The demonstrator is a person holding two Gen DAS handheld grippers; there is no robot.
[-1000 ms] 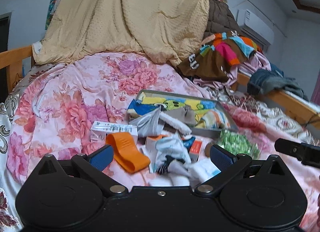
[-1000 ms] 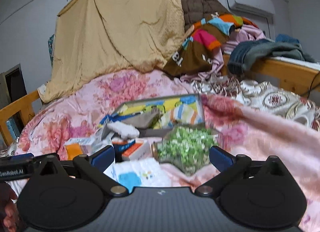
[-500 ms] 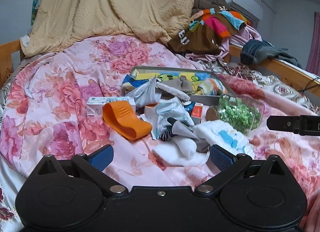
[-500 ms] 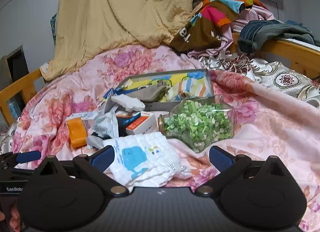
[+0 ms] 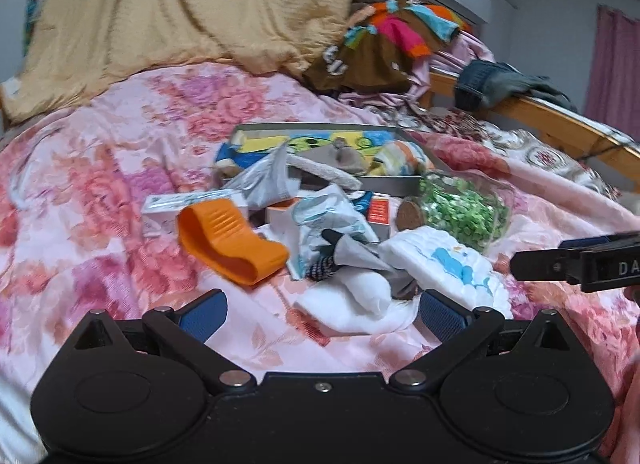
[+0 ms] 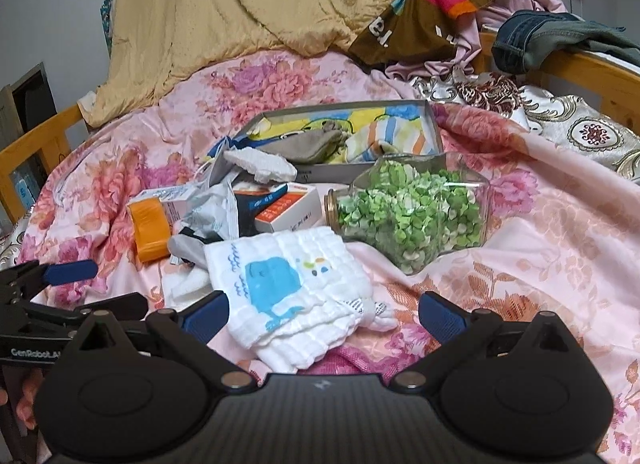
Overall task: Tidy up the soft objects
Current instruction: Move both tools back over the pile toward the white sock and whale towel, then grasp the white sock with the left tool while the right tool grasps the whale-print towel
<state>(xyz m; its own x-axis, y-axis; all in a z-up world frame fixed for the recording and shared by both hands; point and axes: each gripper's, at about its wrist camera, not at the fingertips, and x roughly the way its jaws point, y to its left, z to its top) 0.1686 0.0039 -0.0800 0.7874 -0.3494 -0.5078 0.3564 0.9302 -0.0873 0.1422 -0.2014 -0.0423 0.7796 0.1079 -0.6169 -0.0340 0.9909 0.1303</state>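
Floral bed fills both views; grey box of cloths at centre; whale cloth low centre. Left gripper and right gripper: jaws wide apart, empty.

Soft, even indoor light, faint shadows. Left view smeared with motion blur; right view sharp. Fisheye-bent edges, dark corners.
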